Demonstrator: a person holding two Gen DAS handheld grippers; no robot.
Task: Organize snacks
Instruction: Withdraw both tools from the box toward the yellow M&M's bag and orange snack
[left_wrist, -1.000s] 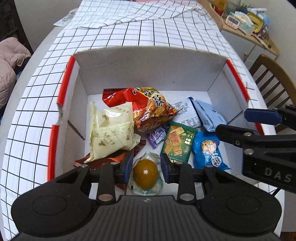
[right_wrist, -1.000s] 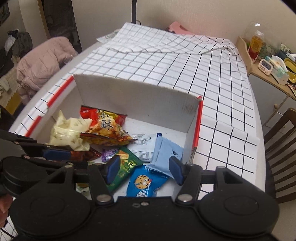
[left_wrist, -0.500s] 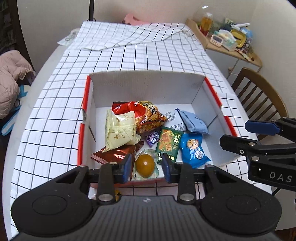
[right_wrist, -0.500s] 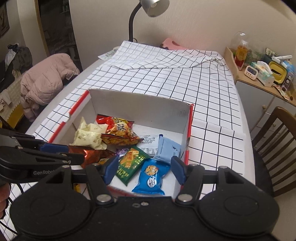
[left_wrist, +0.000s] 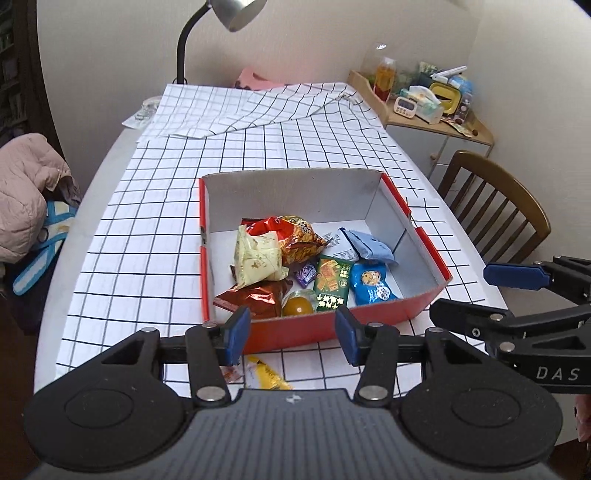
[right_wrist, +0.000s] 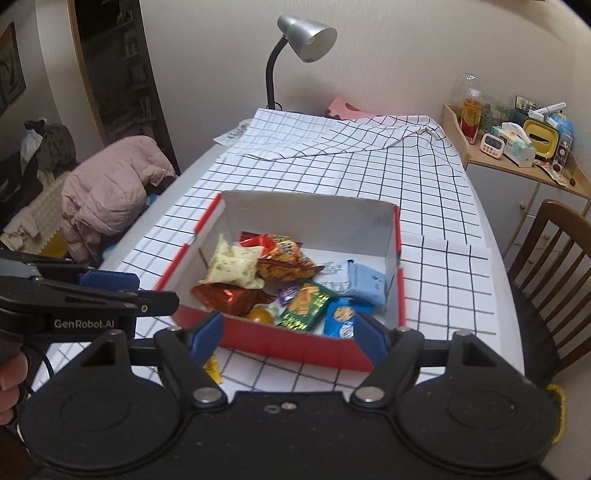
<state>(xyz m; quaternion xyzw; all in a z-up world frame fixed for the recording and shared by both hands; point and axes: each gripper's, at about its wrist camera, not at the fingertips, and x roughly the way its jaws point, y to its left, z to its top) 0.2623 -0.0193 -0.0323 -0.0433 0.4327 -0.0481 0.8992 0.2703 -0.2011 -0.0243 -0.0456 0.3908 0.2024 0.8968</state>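
A red cardboard box (left_wrist: 369, 322) (right_wrist: 295, 343) sits on the checked tablecloth and holds several snack packets: a cream bag (left_wrist: 258, 256), a red chip bag (left_wrist: 295, 236), a green cracker pack (left_wrist: 331, 282), a blue cookie pack (left_wrist: 371, 286), a pale blue pack (left_wrist: 369, 249), a brown foil pack (left_wrist: 251, 297) and an egg-like snack (left_wrist: 297, 305). My left gripper (left_wrist: 291, 338) is open and empty, in front of the box's near wall. My right gripper (right_wrist: 291, 336) is open and empty, also before the box. A yellow packet (left_wrist: 267, 374) (right_wrist: 213, 365) lies on the table before the box.
A small red-and-clear wrapper (left_wrist: 231, 373) lies beside the yellow packet. A wooden chair (left_wrist: 498, 206) stands right of the table. A desk lamp (right_wrist: 299, 40) stands at the far end. A pink jacket (right_wrist: 110, 192) hangs at the left. A cluttered shelf (right_wrist: 517, 147) is at the far right.
Both grippers have pulled back and up from inside the box to in front of its near wall. The left jaws have widened and left the egg-like snack in the box.
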